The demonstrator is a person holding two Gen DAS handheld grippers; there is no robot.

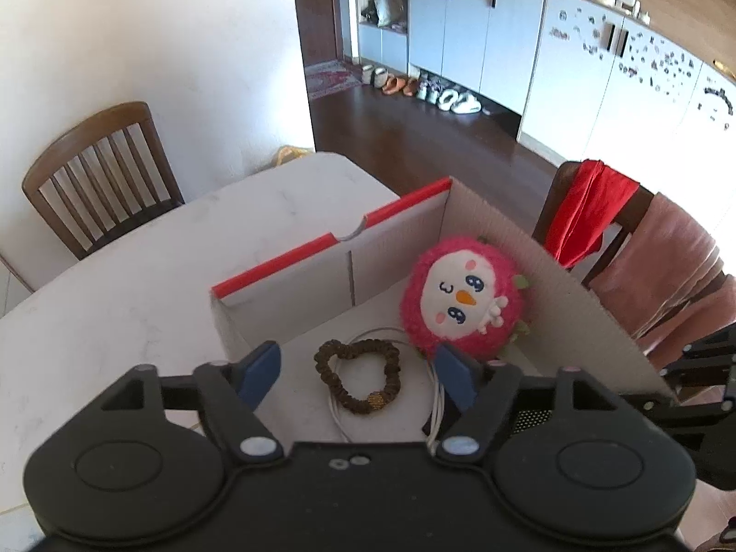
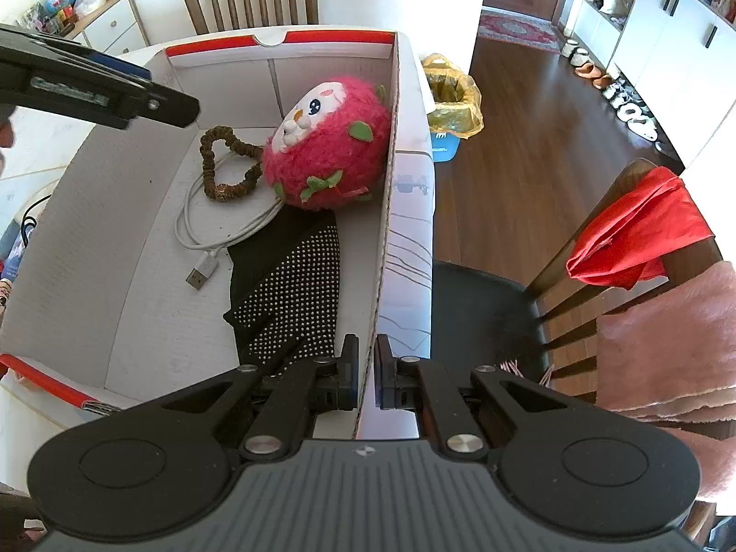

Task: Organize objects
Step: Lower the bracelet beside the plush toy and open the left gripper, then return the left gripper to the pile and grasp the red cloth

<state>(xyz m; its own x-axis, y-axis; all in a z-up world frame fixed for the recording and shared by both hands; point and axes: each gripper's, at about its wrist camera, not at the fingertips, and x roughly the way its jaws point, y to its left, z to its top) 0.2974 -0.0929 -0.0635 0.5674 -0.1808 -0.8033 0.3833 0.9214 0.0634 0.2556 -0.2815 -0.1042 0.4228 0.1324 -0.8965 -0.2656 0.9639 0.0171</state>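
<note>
My left hand-held gripper (image 1: pixel 359 368) is spread wide with nothing between the pads, hovering over the near end of the cardboard box (image 1: pixel 575 294). Its body cuts off the near part of the box floor in that view. My right hand-held gripper (image 2: pixel 363 370) is pressed together, pinching the box's right wall (image 2: pixel 391 211); where the pads meet the card is partly hidden by the fingers (image 2: pixel 349 368).

Contents, counted from the right wrist view: one brown scrunchie (image 2: pixel 221 161), one white cable (image 2: pixel 198 230) with its plug end free, one black dotted cloth (image 2: pixel 294 285), one pink plush toy (image 2: pixel 331 147). The scrunchie lies on the cable loop, just ahead of the left hand-held gripper and between its fingers in the left wrist view. The toy sits in the far right corner, touching the wall, resting on the cloth's far end. What the cloth is I cannot tell.

The box stands on a white surface (image 1: pixel 138 276). Two wooden chairs show, one at the far side (image 1: pixel 101 175), one to the right (image 2: pixel 621 239) draped with red cloth (image 2: pixel 644 230).
</note>
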